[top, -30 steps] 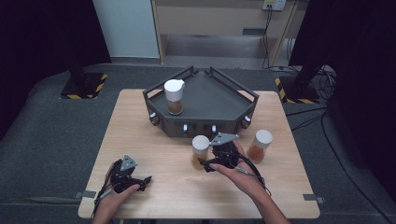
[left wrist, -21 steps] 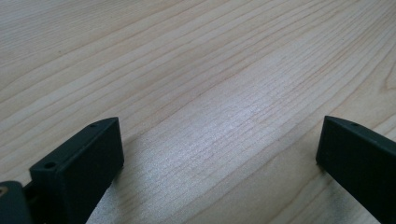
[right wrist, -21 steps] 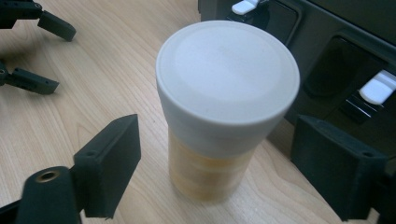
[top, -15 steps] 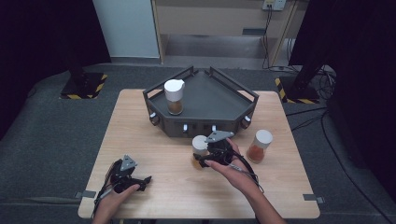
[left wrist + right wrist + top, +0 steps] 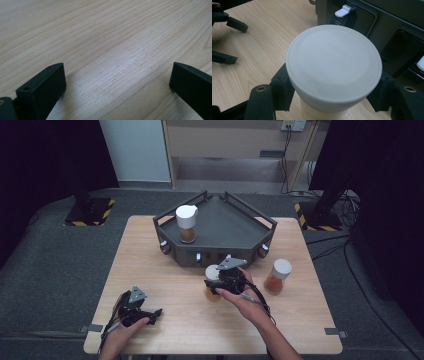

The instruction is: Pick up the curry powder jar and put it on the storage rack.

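Observation:
A jar with a white lid (image 5: 333,62) and brown contents stands on the wooden table in front of the dark tray, seen also from above as the middle jar (image 5: 212,276). My right gripper (image 5: 333,100) is shut on it, one jaw pressed to each side just under the lid; in the high view the right gripper (image 5: 216,284) sits at the table's centre. My left gripper (image 5: 154,316) rests at the near left, open, with bare wood between its jaws in the left gripper view (image 5: 117,82). It shows as the far-off left gripper (image 5: 229,41) too.
A dark angular tray (image 5: 230,217) stands at the table's back centre, with white latches (image 5: 344,10) on its front wall. A second white-lidded jar (image 5: 187,223) stands in its left part. A third jar (image 5: 276,276) stands on the table (image 5: 170,280), right of my right hand.
My right gripper has slid left onto the middle jar and now holds it below the lid. The left gripper has stayed in place.

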The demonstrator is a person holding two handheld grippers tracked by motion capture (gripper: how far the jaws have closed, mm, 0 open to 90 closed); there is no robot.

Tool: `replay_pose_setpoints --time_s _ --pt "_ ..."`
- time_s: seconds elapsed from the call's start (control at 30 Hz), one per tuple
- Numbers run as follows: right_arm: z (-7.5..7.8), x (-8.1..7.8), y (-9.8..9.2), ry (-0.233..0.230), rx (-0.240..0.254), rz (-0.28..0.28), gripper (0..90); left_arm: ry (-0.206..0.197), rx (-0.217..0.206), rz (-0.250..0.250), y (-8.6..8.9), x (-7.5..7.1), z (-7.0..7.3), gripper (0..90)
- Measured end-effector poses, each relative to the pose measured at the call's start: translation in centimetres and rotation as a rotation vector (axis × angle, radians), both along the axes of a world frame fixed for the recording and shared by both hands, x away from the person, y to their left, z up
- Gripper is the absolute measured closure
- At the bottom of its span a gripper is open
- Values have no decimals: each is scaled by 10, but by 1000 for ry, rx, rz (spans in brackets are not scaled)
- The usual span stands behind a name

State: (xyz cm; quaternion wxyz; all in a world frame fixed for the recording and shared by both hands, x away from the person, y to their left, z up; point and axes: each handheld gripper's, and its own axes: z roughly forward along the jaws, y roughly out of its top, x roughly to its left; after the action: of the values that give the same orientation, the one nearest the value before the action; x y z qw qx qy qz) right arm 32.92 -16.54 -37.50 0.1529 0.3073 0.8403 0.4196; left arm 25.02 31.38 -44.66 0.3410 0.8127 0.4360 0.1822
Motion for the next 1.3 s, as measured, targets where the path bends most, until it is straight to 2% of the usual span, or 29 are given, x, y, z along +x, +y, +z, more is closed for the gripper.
replay_pose_setpoints --time_s 0.43,0.7,1.3 --pt "14 -10 -11 -3 -8 15 338 0 0 0 0 0 0 0" --pt "26 -15 -20 1 -12 1 339 0 0 0 0 0 0 0" --pt "56 -21 -22 -14 -13 -17 339 0 1 0 0 0 0 0"
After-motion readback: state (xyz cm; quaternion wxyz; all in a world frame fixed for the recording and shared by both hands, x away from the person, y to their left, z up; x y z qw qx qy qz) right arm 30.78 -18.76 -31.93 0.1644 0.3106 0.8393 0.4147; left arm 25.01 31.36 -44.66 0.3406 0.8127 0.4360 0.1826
